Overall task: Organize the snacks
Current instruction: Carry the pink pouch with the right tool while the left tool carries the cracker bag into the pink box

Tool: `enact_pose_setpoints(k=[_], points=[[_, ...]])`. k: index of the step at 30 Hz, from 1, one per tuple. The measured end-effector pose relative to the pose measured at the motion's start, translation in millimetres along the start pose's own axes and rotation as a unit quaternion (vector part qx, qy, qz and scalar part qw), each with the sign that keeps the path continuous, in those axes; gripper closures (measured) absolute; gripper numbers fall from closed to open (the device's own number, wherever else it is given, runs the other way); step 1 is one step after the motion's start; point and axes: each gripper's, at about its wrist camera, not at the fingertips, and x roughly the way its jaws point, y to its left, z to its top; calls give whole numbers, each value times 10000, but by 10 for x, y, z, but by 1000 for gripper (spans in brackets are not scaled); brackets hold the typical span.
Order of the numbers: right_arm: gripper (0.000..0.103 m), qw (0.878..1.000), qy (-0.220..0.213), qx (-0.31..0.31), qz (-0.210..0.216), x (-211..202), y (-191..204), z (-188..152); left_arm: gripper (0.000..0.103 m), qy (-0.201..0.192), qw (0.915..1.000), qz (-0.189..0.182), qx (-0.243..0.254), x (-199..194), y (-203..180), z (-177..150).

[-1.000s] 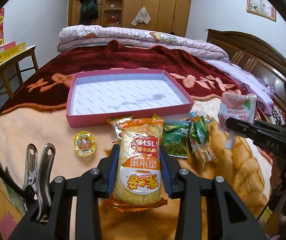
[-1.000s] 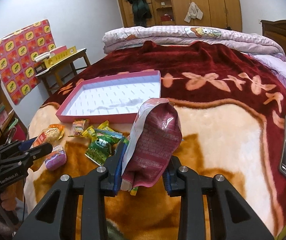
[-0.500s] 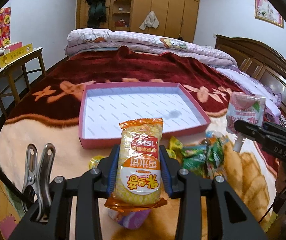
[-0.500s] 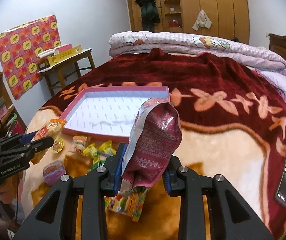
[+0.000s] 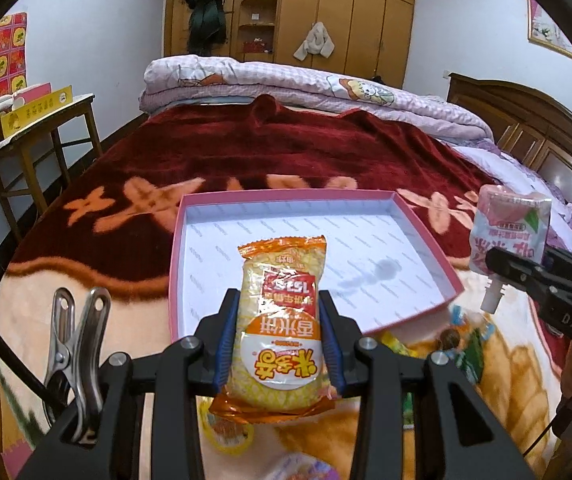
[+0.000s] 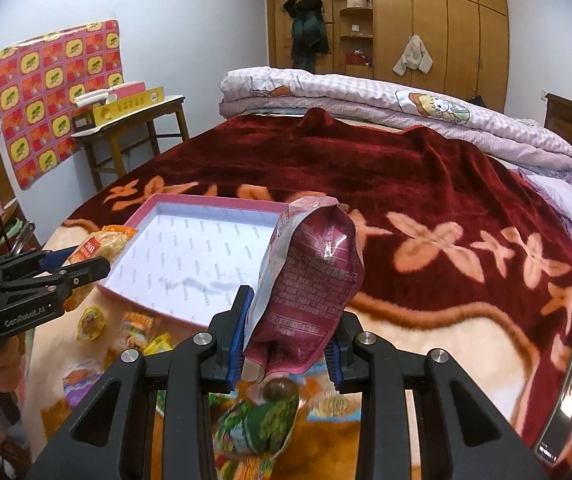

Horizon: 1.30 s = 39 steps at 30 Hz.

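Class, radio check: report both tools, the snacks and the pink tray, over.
Left tool shut on orange rice-cake packet. Right tool shut on maroon spouted pouch. Pink tray empty, nothing blocking. Loose snacks remain on blanket.

Bed (image 6: 425, 184) is wearing a red floral blanket (image 5: 286, 148); lying on it: pink tray (image 5: 190, 216), loose snack packets (image 6: 138, 328), phone (image 6: 565, 400), folded quilt (image 5: 286, 80) at far end.
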Motion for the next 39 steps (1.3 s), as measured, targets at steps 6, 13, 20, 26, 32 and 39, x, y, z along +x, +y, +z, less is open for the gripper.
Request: enact_pose_setpoints(k=[6, 13, 20, 26, 32, 39], points=[[70, 9999, 104, 28, 2, 204, -51, 55, 64, 131, 9999, 16, -106, 222, 75, 82], [70, 9997, 239, 36, 32, 418, -64, 48, 64, 289, 9994, 51, -170, 434, 124, 119], [70, 9995, 268, 94, 159, 549, -89, 64, 64, 377, 9992, 41, -111, 577, 86, 138], [70, 9990, 296, 169, 302, 644, -109, 43, 64, 475, 9988, 27, -104, 703, 71, 129], [70, 9982, 370, 216, 410, 748, -134, 17, 63, 549, 9984, 39, -112, 800, 86, 112], [70, 9975, 403, 266, 508, 810, -127, 11, 63, 611, 9981, 90, -70, 847, 72, 98]])
